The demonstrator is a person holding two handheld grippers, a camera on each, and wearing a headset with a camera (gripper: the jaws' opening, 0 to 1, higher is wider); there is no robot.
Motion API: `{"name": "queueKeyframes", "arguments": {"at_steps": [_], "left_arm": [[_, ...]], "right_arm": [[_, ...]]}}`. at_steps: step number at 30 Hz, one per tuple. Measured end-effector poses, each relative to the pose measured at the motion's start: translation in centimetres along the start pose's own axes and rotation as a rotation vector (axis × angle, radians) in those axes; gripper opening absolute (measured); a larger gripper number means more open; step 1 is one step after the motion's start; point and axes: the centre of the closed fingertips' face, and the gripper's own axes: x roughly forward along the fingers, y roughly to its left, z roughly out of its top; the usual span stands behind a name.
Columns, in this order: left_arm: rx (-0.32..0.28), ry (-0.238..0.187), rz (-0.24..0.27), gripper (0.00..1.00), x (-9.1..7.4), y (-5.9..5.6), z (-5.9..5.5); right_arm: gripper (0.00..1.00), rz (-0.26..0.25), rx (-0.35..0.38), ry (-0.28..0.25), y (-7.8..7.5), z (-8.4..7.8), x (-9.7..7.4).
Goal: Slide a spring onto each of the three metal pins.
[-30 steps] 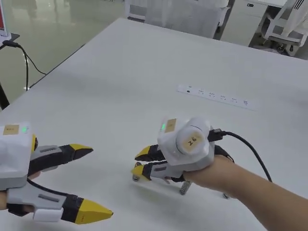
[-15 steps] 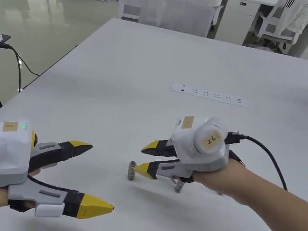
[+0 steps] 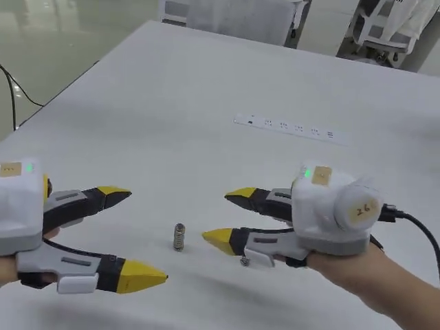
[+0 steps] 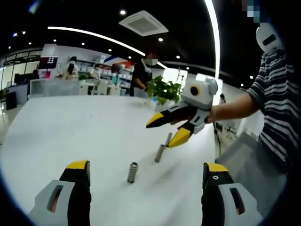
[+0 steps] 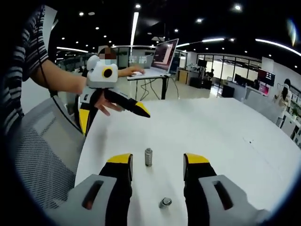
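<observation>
A short metal pin with a spring (image 3: 179, 236) around it stands upright on the white table (image 3: 172, 103), between my two grippers. Part of a second pin (image 3: 244, 261) shows under my right gripper (image 3: 220, 216), which is open and holds nothing. My left gripper (image 3: 134, 237) is open and holds nothing, left of the sprung pin. In the left gripper view the sprung pin (image 4: 132, 172) is nearest, with two more upright pins (image 4: 160, 153) behind it, below the right gripper (image 4: 176, 127). In the right gripper view the sprung pin (image 5: 148, 157) stands ahead between my jaws, and another pin (image 5: 165, 203) is closer in.
A white power strip (image 3: 285, 128) lies flat further back on the table. The table's left edge (image 3: 75, 79) runs diagonally, with floor beyond it. Chairs (image 3: 234, 14) stand past the far edge. A black cable (image 3: 412, 227) trails from the right gripper.
The right gripper has let go of the sprung pin, opened, and drawn back to the right. The pin now stands alone. The left gripper has hardly moved. The head camera has shifted.
</observation>
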Motion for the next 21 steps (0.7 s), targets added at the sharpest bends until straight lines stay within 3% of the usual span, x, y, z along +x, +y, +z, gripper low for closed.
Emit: {"name": "queueKeyframes", "arguments": {"at_steps": [6, 13, 16, 21], "left_arm": [[0.006, -0.011, 0.0, 0.98, 0.1, -0.3, 0.5], [0.005, -0.015, 0.022, 0.98, -0.4, -0.6, 1.1], [-0.004, -0.014, 0.043, 0.98, -0.8, -1.0, 1.4], [0.022, -0.01, 0.061, 0.98, -1.5, -1.8, 2.1]], "right_arm": [[0.53, -0.049, 0.049, -0.066, -0.3, -0.3, -3.2], [0.61, -0.102, 0.145, -0.098, -0.1, -1.7, -7.4], [0.69, -0.149, 0.199, -0.119, -0.2, -2.6, -9.5], [0.85, -0.245, 0.251, -0.111, -1.1, -4.4, -12.1]]}}
